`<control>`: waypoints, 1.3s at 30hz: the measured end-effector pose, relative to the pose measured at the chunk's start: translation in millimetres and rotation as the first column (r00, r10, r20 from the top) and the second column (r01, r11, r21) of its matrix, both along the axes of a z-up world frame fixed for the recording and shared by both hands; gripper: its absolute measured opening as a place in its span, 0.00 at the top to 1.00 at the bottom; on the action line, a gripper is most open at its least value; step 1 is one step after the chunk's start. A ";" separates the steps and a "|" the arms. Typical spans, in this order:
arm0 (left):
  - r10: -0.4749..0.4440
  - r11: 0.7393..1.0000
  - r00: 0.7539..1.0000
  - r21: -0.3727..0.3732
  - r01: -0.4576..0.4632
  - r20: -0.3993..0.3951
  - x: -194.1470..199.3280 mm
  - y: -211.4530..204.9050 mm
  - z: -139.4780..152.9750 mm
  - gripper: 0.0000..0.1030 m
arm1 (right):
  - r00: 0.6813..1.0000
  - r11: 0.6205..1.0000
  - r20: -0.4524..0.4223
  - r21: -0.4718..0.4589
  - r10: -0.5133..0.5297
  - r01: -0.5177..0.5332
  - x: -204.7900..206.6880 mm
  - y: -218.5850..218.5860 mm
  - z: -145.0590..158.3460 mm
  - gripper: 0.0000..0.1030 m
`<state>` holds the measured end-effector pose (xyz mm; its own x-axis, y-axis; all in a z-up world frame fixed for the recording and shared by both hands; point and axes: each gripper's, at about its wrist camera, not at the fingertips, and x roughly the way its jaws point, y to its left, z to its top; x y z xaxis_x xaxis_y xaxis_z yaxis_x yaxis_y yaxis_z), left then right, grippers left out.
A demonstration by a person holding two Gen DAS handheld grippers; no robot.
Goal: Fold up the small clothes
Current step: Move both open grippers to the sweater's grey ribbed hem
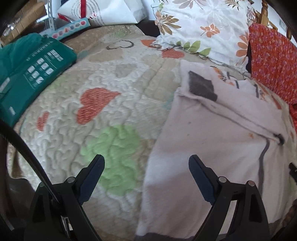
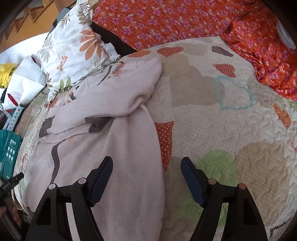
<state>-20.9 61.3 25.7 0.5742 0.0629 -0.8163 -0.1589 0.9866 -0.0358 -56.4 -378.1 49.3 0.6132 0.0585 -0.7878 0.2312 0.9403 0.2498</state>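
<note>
A pale pink small garment with dark grey cuffs and trim lies partly folded on the heart-patterned quilt. My left gripper is open and empty, low over the garment's left edge. In the right wrist view the same garment lies with a sleeve folded across it, its grey cuff showing. My right gripper is open and empty over the garment's right edge, above the quilt. The left gripper's tip shows at the far left.
A green package lies on the quilt's left side. A floral white pillow and an orange-red flowered cloth lie at the head of the bed. White bags sit behind.
</note>
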 end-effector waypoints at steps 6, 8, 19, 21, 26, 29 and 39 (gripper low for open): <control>-0.002 1.000 1.000 -0.003 0.002 -0.014 -3.2 0.7 -4.7 0.12 | 1.000 1.000 0.003 0.013 -0.020 0.020 -11.9 -1.3 4.5 0.22; -0.014 1.000 1.000 -0.006 0.014 -0.026 -1.7 -1.2 -7.6 0.12 | 1.000 1.000 0.006 0.010 -0.023 0.023 -14.2 -1.1 5.6 0.22; -0.032 0.999 0.996 -0.036 0.029 -0.084 1.9 -3.1 -22.9 0.12 | 1.000 1.000 -0.023 -0.011 -0.011 0.011 -11.0 5.0 -1.7 0.22; -0.030 0.999 0.995 -0.040 0.027 -0.090 3.2 -2.9 -24.6 0.12 | 1.000 1.000 -0.028 -0.016 -0.007 0.006 -10.0 6.4 -3.1 0.22; -0.030 0.999 0.995 -0.027 0.028 -0.096 4.6 -5.6 -26.5 0.12 | 0.999 1.000 -0.037 -0.026 -0.003 0.002 -8.0 7.6 -5.5 0.22; -0.030 0.999 0.995 -0.020 0.028 -0.100 5.8 -6.8 -28.1 0.11 | 0.999 1.000 -0.039 -0.028 -0.002 0.001 -7.3 7.8 -6.4 0.22; -0.030 1.000 0.995 0.004 0.030 -0.100 7.5 -11.6 -32.3 0.04 | 0.999 0.998 -0.045 -0.058 0.007 -0.010 -5.6 11.0 -8.1 0.21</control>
<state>-13.4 49.7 -6.6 0.4912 0.0514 -0.8695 -0.1318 0.9912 -0.0158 -62.0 -367.2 41.2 0.5766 0.0165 -0.8169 0.2331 0.9549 0.1838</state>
